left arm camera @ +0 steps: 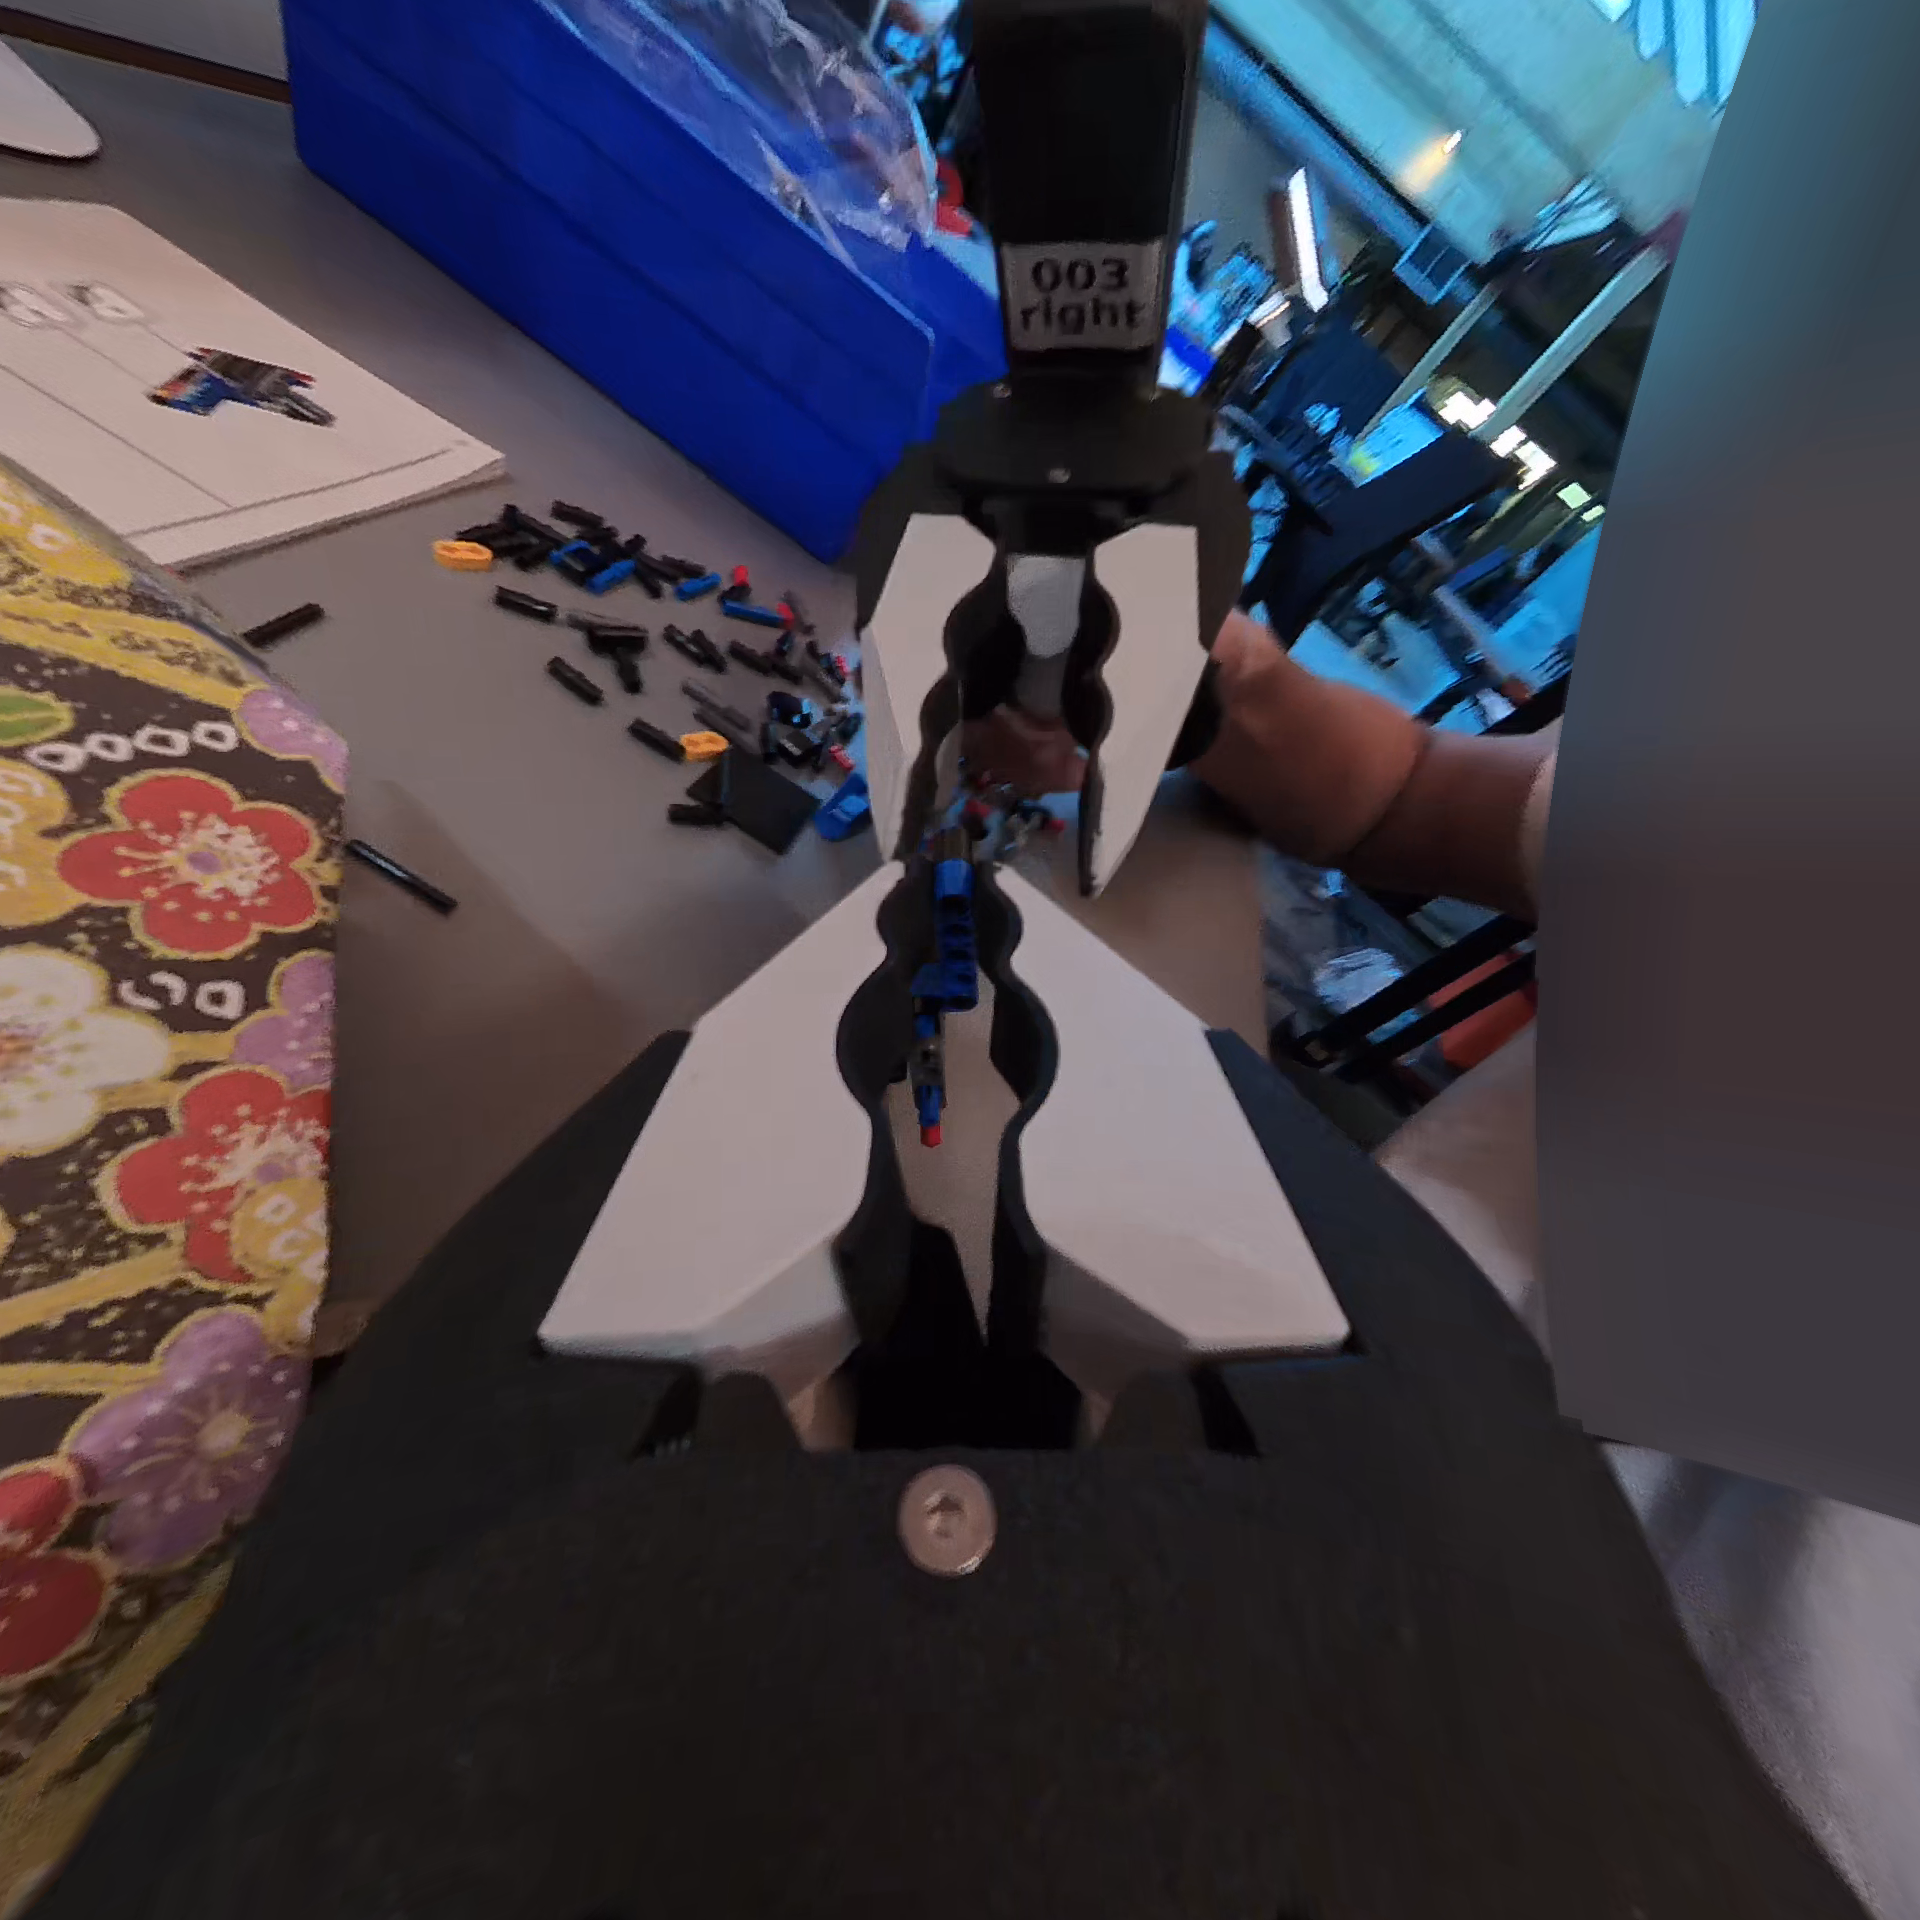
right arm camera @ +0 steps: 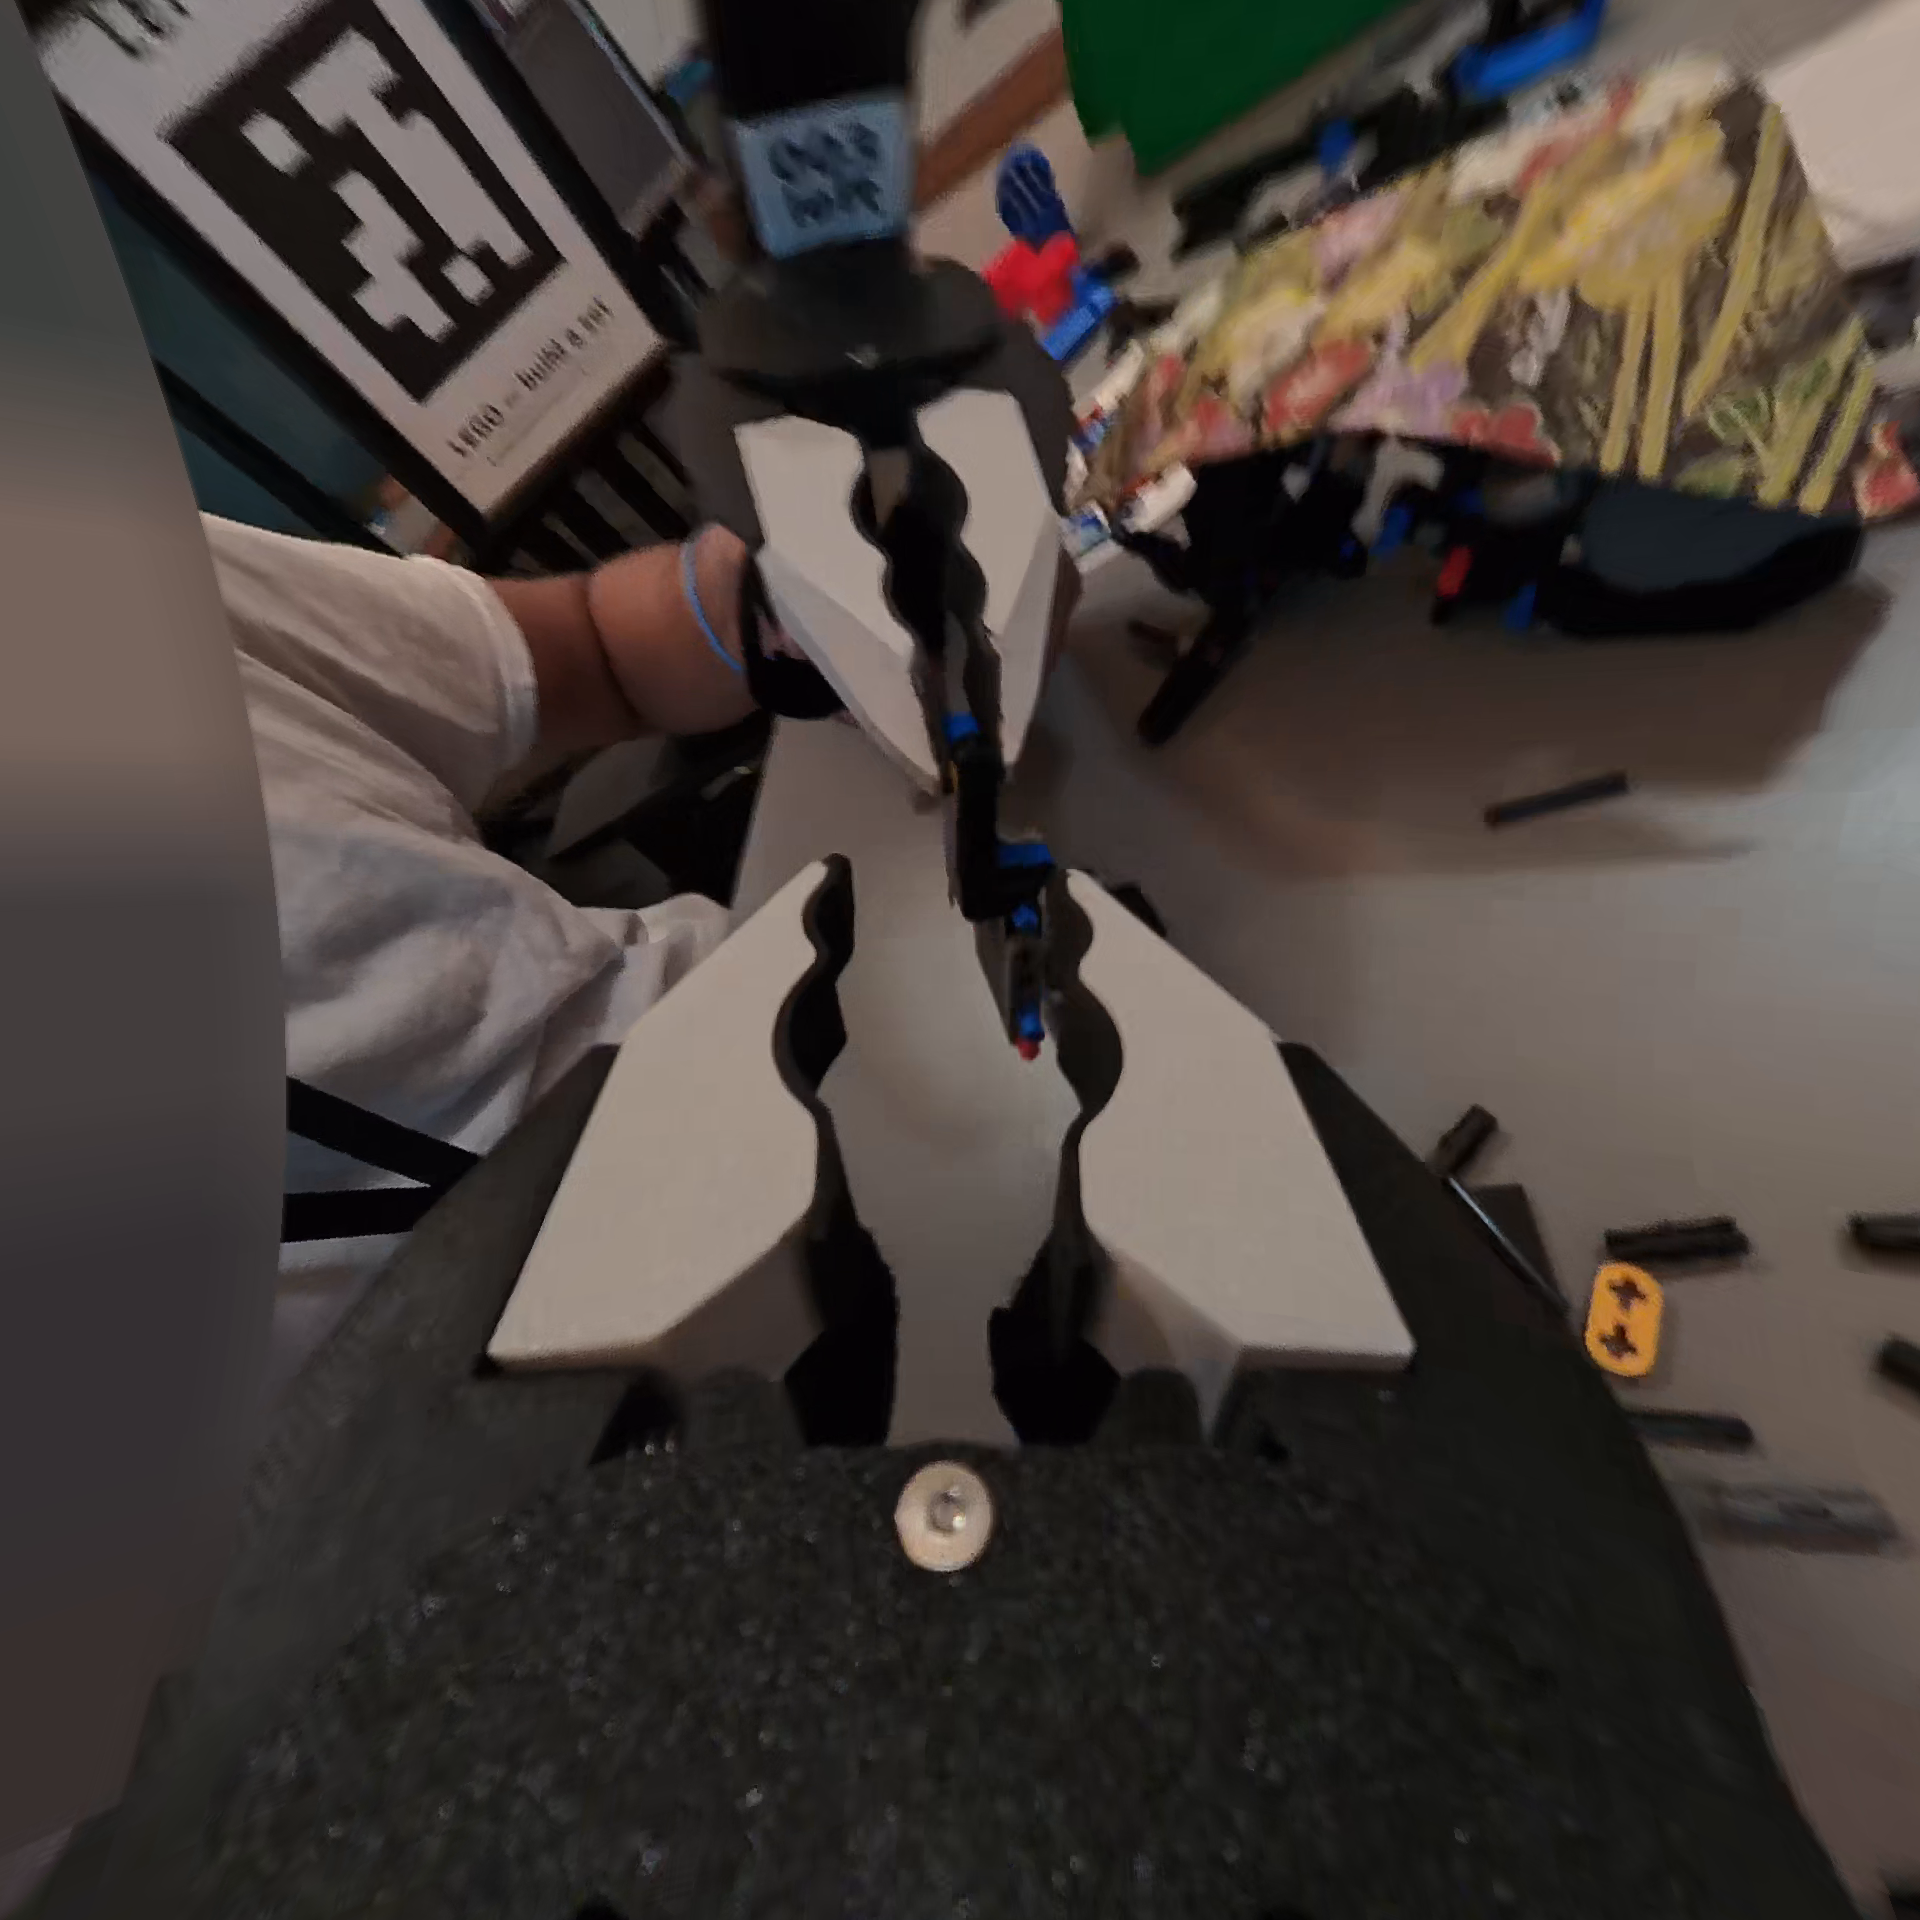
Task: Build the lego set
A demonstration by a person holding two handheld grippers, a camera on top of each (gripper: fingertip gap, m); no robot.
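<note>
A thin lego assembly (left arm camera: 951, 935) of blue, black and grey pieces with a red tip is held above the grey table. My left gripper (left arm camera: 951, 894) is shut on it. My right gripper (left arm camera: 997, 868) faces it from the far side, with its jaws apart around the assembly's far end. In the right wrist view, my right gripper (right arm camera: 956, 873) is open. The assembly (right arm camera: 987, 873) reaches in between its fingers and lies close against the right finger (right arm camera: 1174, 1091). The left gripper (right arm camera: 966, 774) grips its upper end.
Loose black, blue and yellow pieces (left arm camera: 675, 644) are scattered on the table (left arm camera: 468, 831), in front of a blue bin (left arm camera: 623, 239). An instruction booklet (left arm camera: 229, 416) lies at the left. A floral cloth (left arm camera: 135, 1039) covers the near left. A yellow piece (right arm camera: 1624, 1317) and black pins lie at the right. Both grippers' tips are close together, under 4 cm apart.
</note>
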